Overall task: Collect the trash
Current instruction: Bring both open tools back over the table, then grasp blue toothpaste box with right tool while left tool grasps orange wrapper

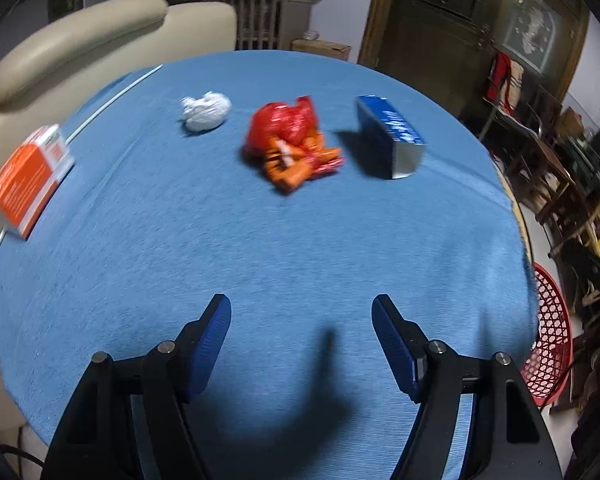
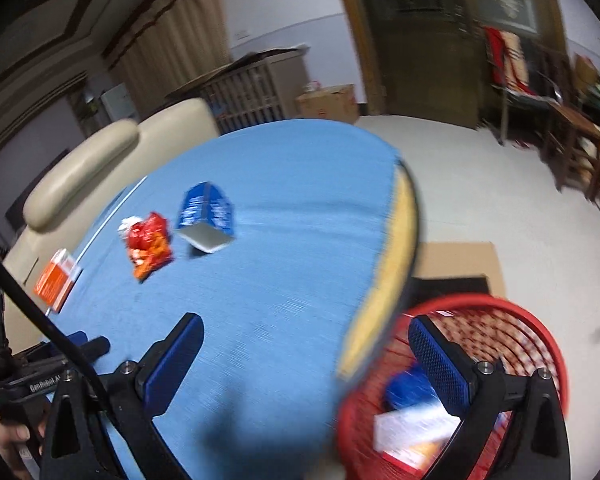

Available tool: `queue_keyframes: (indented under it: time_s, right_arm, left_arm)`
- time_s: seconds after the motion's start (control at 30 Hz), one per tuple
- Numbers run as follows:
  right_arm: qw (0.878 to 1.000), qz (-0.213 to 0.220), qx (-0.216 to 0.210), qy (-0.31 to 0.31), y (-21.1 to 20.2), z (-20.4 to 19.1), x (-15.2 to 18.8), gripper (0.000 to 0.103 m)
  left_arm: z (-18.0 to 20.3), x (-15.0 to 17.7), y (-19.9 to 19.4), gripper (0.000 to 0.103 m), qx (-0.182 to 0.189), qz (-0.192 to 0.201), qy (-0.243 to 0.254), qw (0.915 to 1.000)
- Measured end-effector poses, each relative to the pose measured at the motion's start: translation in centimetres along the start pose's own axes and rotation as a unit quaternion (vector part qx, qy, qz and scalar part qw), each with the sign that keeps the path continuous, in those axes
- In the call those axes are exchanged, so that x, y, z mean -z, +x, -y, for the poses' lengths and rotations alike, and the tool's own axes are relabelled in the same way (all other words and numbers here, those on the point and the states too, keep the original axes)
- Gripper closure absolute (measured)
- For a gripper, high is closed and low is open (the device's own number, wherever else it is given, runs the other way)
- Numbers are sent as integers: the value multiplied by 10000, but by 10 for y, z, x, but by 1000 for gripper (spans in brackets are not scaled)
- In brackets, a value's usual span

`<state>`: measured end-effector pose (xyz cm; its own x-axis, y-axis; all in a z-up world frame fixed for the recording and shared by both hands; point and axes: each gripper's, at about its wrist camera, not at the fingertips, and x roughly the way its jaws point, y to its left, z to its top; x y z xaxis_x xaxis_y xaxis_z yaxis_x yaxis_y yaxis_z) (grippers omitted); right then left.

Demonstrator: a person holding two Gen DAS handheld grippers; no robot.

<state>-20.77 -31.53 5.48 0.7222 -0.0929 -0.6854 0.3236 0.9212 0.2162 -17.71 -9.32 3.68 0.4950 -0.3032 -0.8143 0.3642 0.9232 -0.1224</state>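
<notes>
On the blue-covered round table [image 1: 260, 240] lie a crumpled white paper ball [image 1: 205, 111], a red and orange snack wrapper [image 1: 292, 144], a blue carton [image 1: 392, 136] and an orange box [image 1: 28, 180] at the left edge. My left gripper [image 1: 301, 312] hovers open over the near part of the table, nothing between its fingers. My right gripper [image 2: 304, 336] is open too, straddling the table's right rim above a red mesh basket [image 2: 540, 320] that holds a blue packet and a white-red box [image 2: 416, 428]. The wrapper [image 2: 148, 244], blue carton [image 2: 206, 216] and orange box [image 2: 56, 280] show in the right wrist view.
A beige sofa [image 1: 80, 44] stands behind the table at the left. The red basket [image 1: 548, 340] sits on the floor at the table's right side. Wooden chairs and clutter [image 1: 560, 152] fill the right of the room. A hand [image 2: 12, 436] holds the other gripper at bottom left.
</notes>
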Motion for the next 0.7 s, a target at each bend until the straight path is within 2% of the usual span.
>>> queue_keyframes:
  time_s: [0.17, 0.3, 0.47, 0.6, 0.67, 0.7]
  right_arm:
    - [9983, -63, -156, -560, 37, -60, -23, 0]
    - [9945, 27, -123, -1036, 70, -101, -42, 0]
    - [9920, 14, 26, -1260, 115, -126, -64, 0]
    - [9918, -131, 176, -1258, 147, -128, -76, 1]
    - [9919, -212, 179, -1236, 157, -124, -78, 13]
    - [9920, -297, 189, -1212, 164, -121, -79, 32]
  left_arm:
    - [-24, -1, 3, 29, -27, -25, -239, 9997]
    - [-38, -5, 6, 29, -31, -2, -398, 9992]
    - [-46, -15, 11, 29, 20, 16, -421, 9991]
    - [-42, -33, 21, 29, 86, 11, -333, 9994]
    - [-36, -45, 28, 29, 146, 81, -238, 9996]
    - [-33, -50, 33, 29, 159, 94, -180, 9997]
